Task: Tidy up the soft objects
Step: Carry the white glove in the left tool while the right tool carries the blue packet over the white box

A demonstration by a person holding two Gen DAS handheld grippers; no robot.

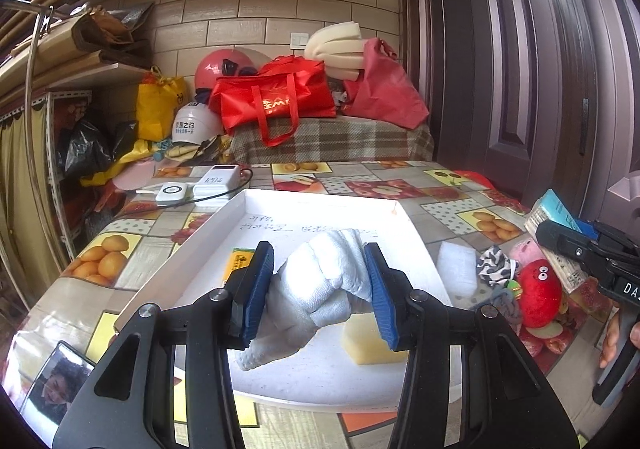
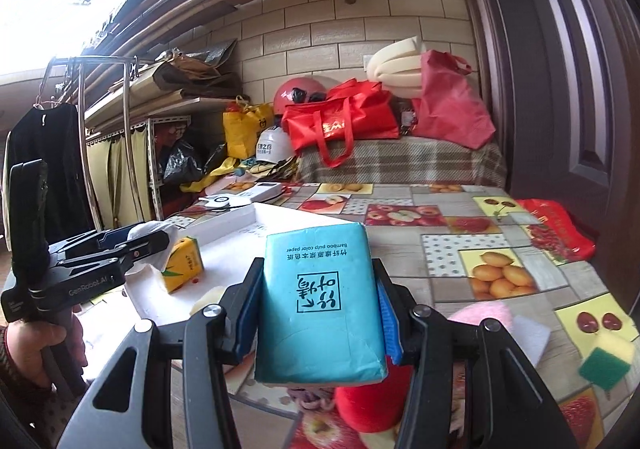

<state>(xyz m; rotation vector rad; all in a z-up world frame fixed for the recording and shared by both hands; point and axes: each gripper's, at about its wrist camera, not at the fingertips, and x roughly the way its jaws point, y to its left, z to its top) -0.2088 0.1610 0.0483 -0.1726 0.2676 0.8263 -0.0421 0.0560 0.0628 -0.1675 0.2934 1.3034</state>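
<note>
- The left gripper (image 1: pixel 320 289) is clenched on a white cloth (image 1: pixel 320 285), bunched between its 2 blue pads and held up above the white tray (image 1: pixel 224 221) directly beneath it.
- The right gripper (image 2: pixel 316 313) grasps a blue tissue pack (image 2: pixel 320 301) across its sides, lifted off the fruit-print tablecloth (image 2: pixel 440 245); the tray lies ahead and to its left.
- Already in the tray, as far as the views show: a yellow sponge block (image 1: pixel 370 343) just under the left gripper's right pad, and a yellow tissue pack (image 2: pixel 184 263) just to the left of its left pad.
- Still outside the tray: a red plush toy (image 1: pixel 538 289), a patterned black-and-white cloth (image 1: pixel 494 263) and a white foam piece (image 1: pixel 456 269), all to the right of the left gripper; a pink pad (image 2: pixel 482 319) and a green-and-yellow scouring sponge (image 2: pixel 606 363) to the right of the right gripper.
- Judgement: the task looks roughly midway, with 2 items placed, 2 in hand not yet set down, and at least 5 left on the table.
</note>
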